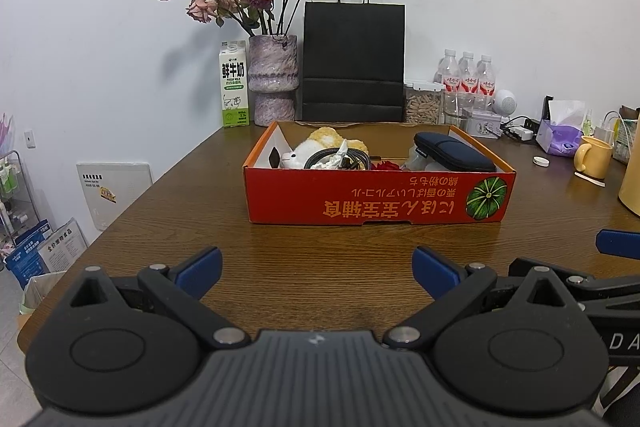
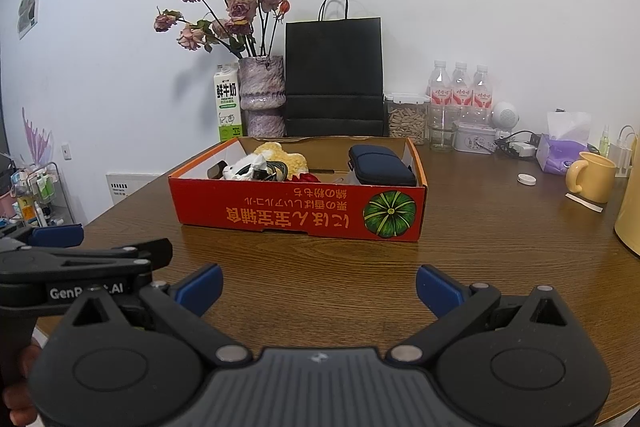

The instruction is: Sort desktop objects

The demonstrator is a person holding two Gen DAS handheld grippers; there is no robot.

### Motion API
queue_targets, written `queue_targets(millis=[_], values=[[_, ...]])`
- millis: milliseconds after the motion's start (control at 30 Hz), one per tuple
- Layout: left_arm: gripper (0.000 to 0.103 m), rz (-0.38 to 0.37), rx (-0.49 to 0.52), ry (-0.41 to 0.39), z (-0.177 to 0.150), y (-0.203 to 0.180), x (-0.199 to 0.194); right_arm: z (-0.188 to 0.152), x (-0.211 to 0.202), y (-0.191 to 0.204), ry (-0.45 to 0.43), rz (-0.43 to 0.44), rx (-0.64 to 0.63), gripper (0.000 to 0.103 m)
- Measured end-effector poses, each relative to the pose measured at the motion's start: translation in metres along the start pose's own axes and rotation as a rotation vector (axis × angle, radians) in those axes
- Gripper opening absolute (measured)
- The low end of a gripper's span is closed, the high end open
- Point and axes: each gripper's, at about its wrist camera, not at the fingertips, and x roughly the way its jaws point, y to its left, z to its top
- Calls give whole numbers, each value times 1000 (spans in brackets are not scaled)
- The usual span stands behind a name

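A red box [image 1: 378, 197] sits in the middle of the brown table [image 1: 320, 259]. Inside the box are a dark blue case [image 1: 454, 151] at its right end, a yellow fluffy toy [image 1: 326, 139] at its left end, and some cables [image 1: 332, 159] beside the toy. The left gripper [image 1: 318, 269] is in front of the box, wide open and holding nothing. The right gripper [image 2: 319, 287] is also in front of the box, wide open and empty. Behind the box stand a black bag [image 1: 354, 63] and a vase [image 1: 273, 83].

3 water bottles [image 1: 467, 73], 1 box [image 1: 376, 199], 1 mug [image 1: 593, 157]
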Motion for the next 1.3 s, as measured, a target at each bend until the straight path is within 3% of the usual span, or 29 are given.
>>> queue_targets(millis=[1300], values=[[103,-10,-5,-2,-1,2,-2,-1,-1,-2,2,3,6,103]])
